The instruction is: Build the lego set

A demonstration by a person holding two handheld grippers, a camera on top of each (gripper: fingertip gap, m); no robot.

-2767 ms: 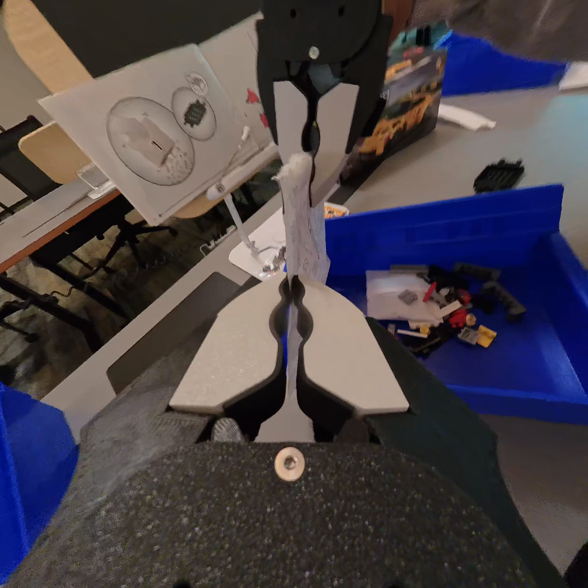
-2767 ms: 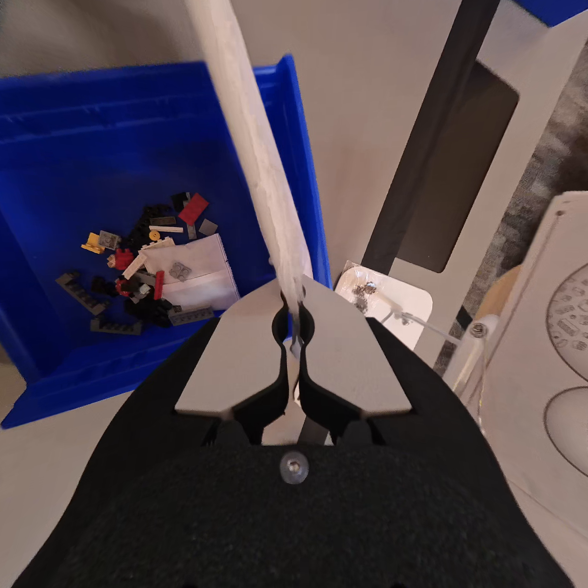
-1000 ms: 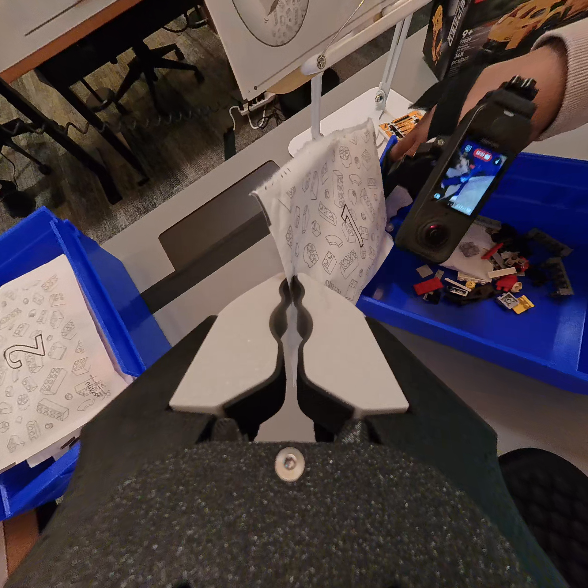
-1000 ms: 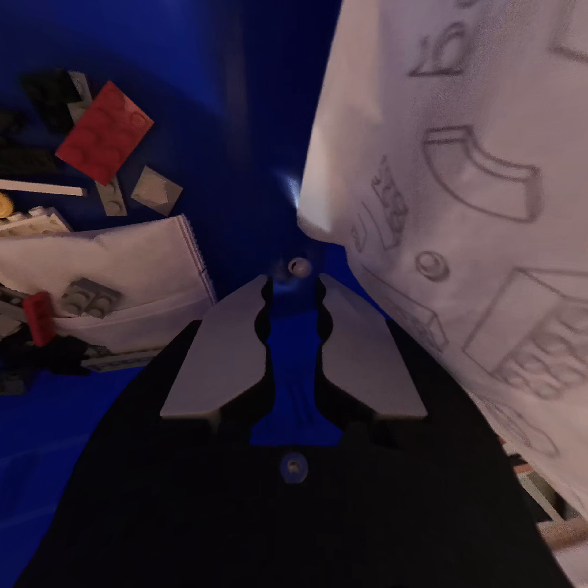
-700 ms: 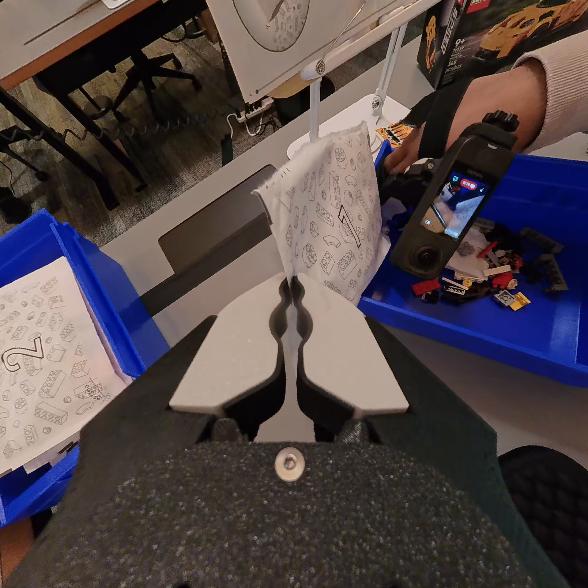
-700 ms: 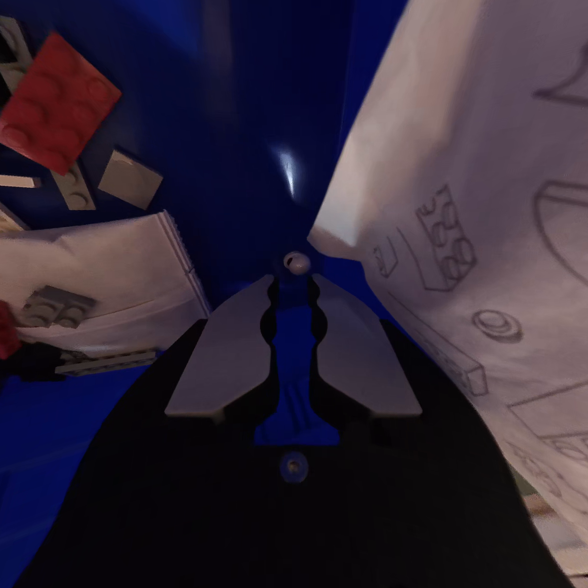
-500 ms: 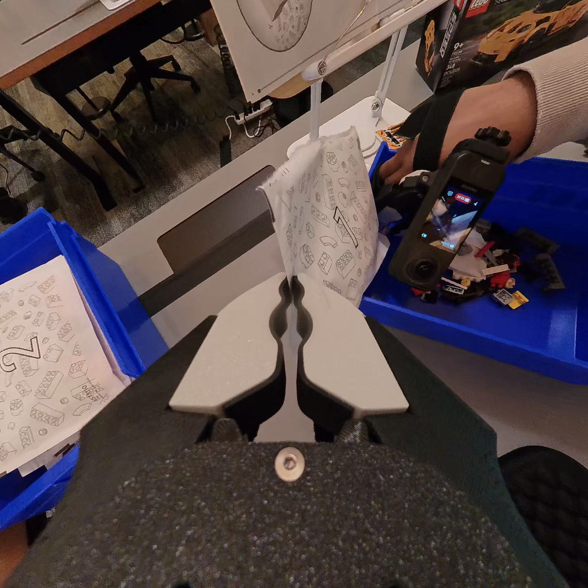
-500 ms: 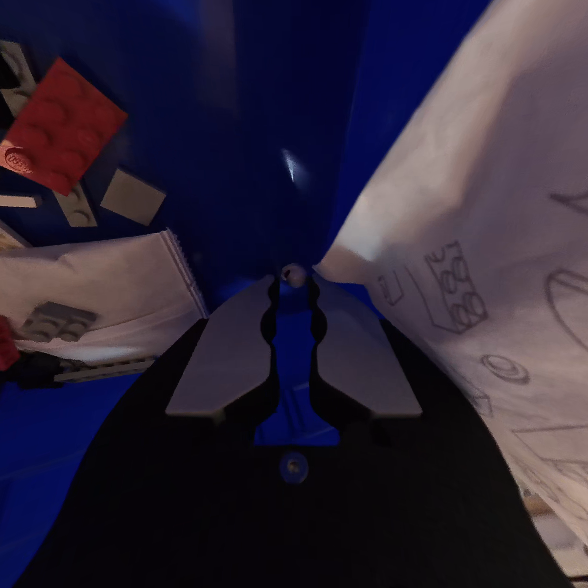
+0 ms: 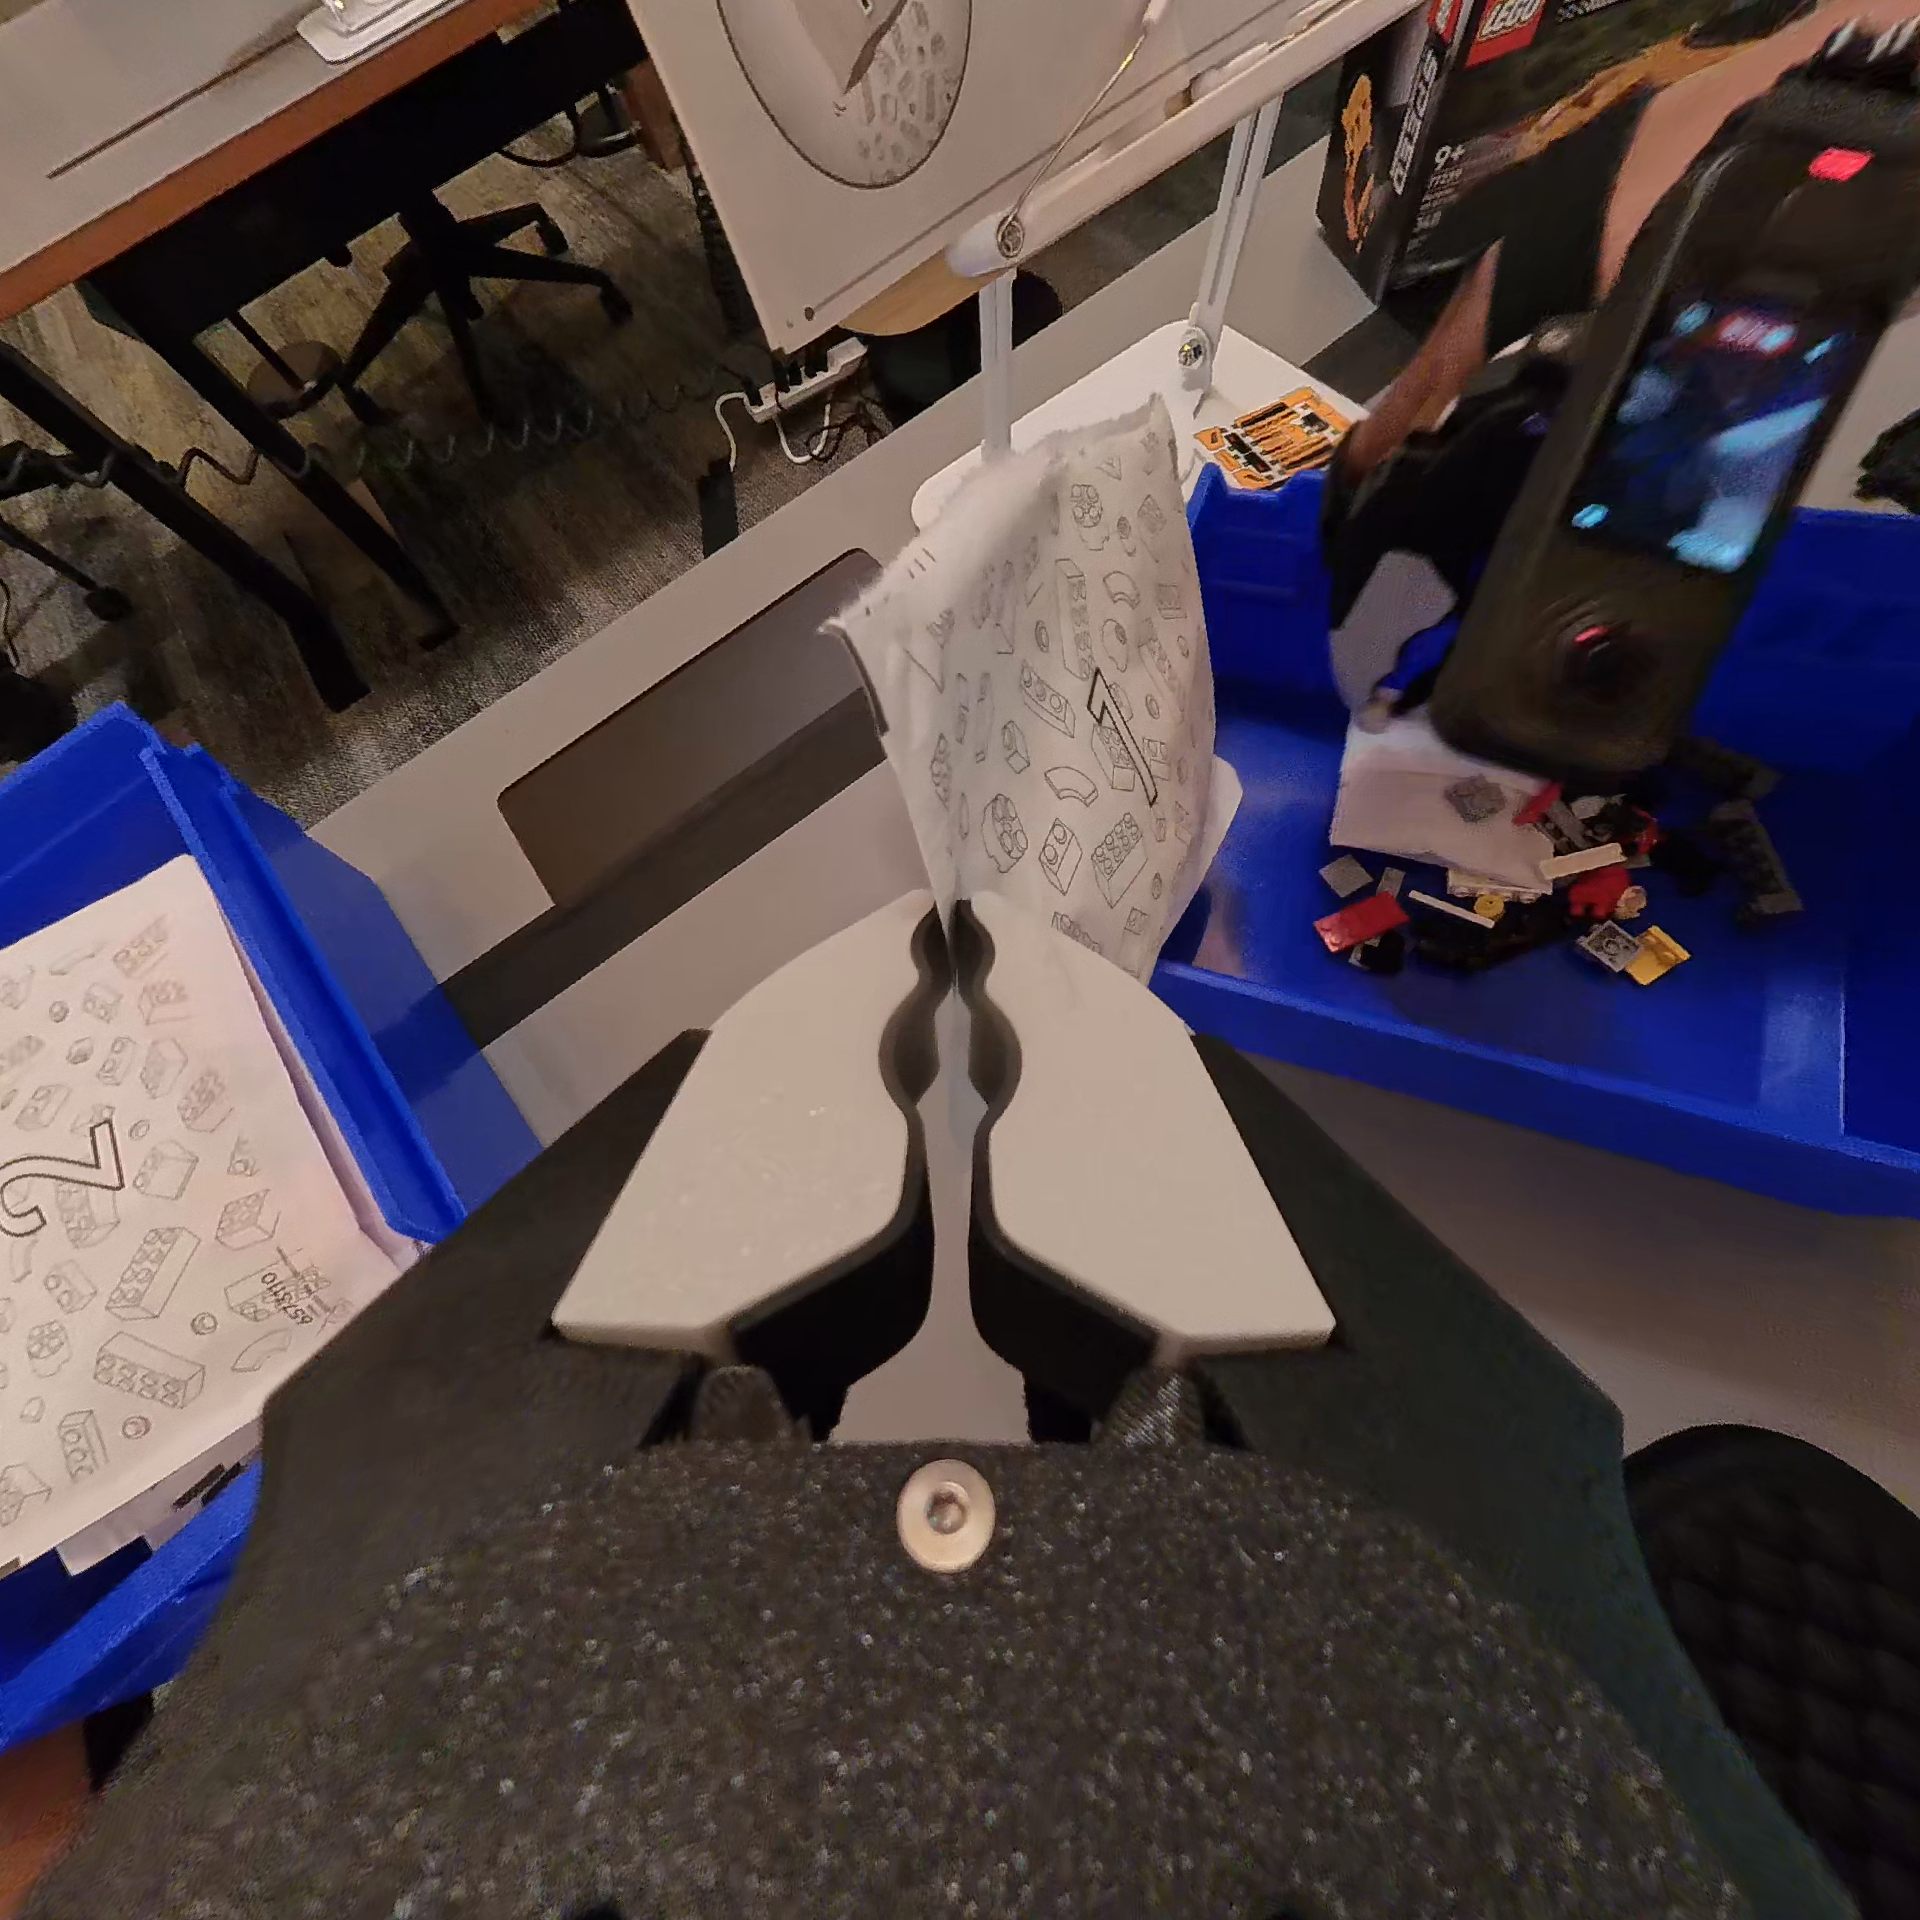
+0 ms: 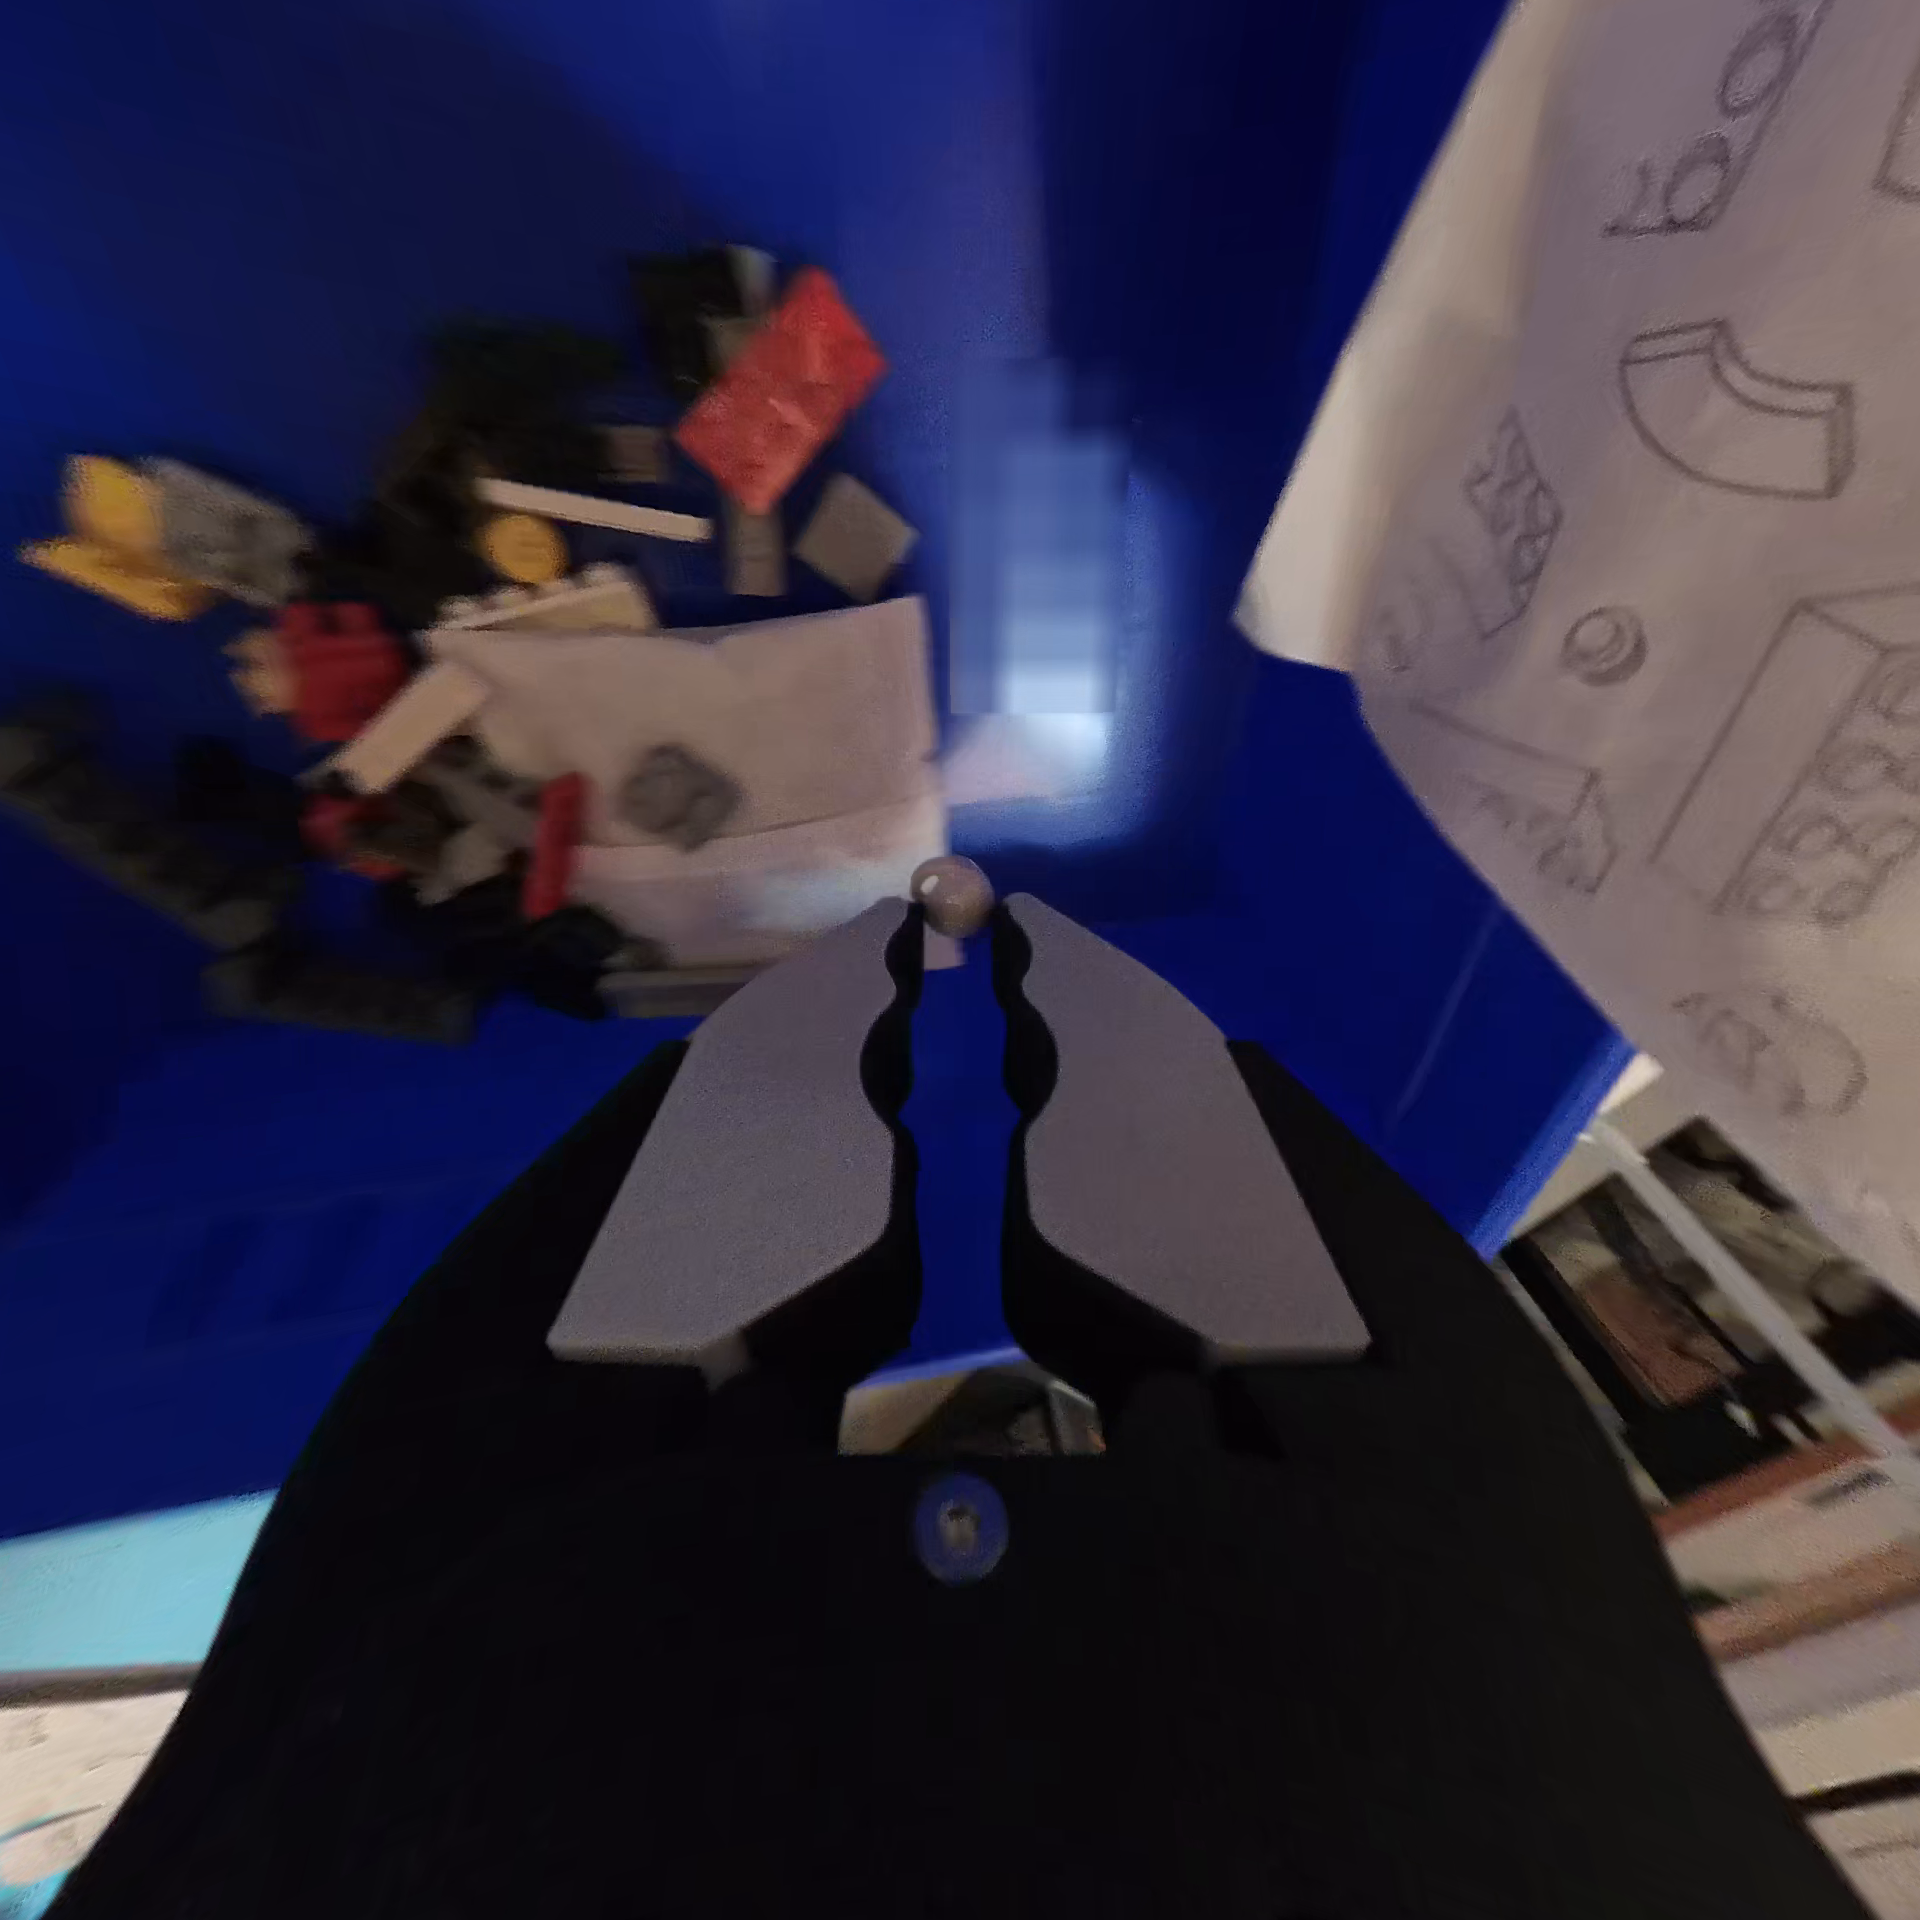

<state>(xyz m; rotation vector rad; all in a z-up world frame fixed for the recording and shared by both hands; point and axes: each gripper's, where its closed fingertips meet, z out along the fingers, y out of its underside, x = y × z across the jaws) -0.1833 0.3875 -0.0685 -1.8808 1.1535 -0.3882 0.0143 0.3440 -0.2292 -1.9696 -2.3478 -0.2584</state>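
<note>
A: How will that small round grey piece [image 10: 948, 896] handle?

B: I'd judge it light, hard and slick; it sits right at the tip of the right tongs [image 10: 954, 914], which are nearly closed on it with only a narrow gap behind. A round bead pinched at its widest could squirt out, so a gentle, centred squeeze looks safest

A: And the paper bag [image 9: 1049, 748]?

B: Thin, limp and easy to tear. The left tongs [image 9: 954, 920] are closed tight on its lower edge, holding it above the near left corner of the blue bin [image 9: 1558, 1070]

A: What does each view add?

B: The left one shows the tabletop [image 9: 644, 665], a second bin [image 9: 301, 914] with another bag on the left, and the loose bricks [image 9: 1496, 914] far right. Only the right one shows the bead, close over the bin floor, though blurred
</note>
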